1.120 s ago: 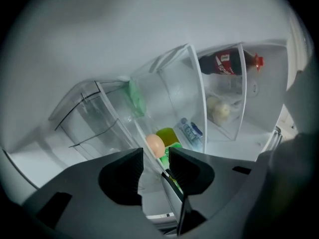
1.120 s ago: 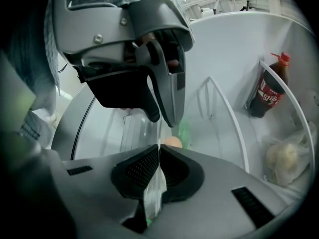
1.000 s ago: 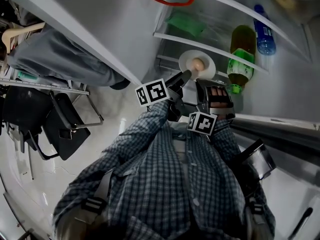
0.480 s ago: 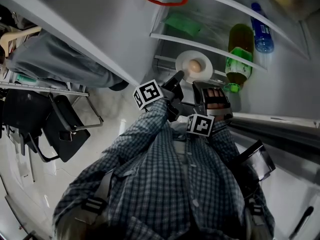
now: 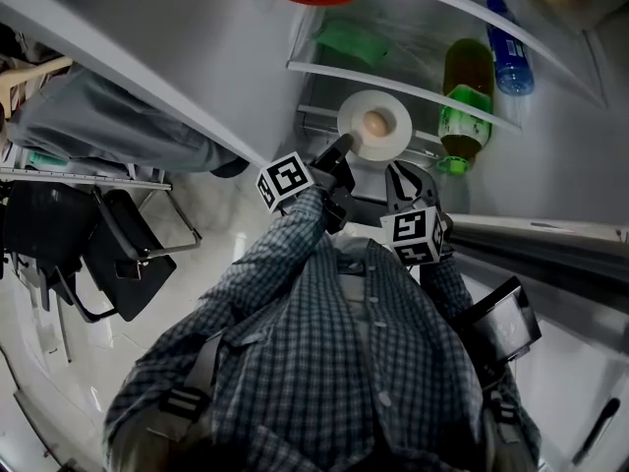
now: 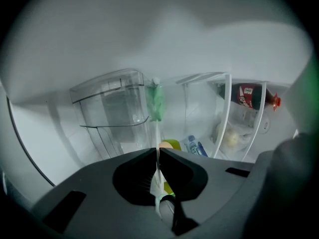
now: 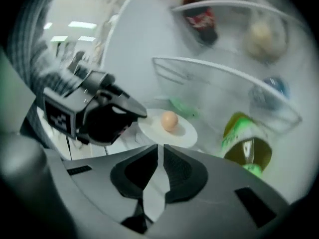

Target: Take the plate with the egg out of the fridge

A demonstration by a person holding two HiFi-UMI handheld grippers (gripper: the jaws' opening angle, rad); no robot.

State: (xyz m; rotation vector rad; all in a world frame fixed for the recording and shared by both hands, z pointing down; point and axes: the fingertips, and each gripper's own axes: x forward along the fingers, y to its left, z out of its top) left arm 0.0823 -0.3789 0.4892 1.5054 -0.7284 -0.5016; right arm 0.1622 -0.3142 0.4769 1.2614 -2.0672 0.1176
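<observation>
At upper centre, the plate with egg remained inside the fridge. Left gripper, wide a second earlier, was closing on its rim; right gripper stood closed, empty. Grip near secured; withdrawal judged next.

Round white plate, face up, just beside the green bottle, one pale brown egg lying near its centre

Glossy pale floor; black chair at left
</observation>
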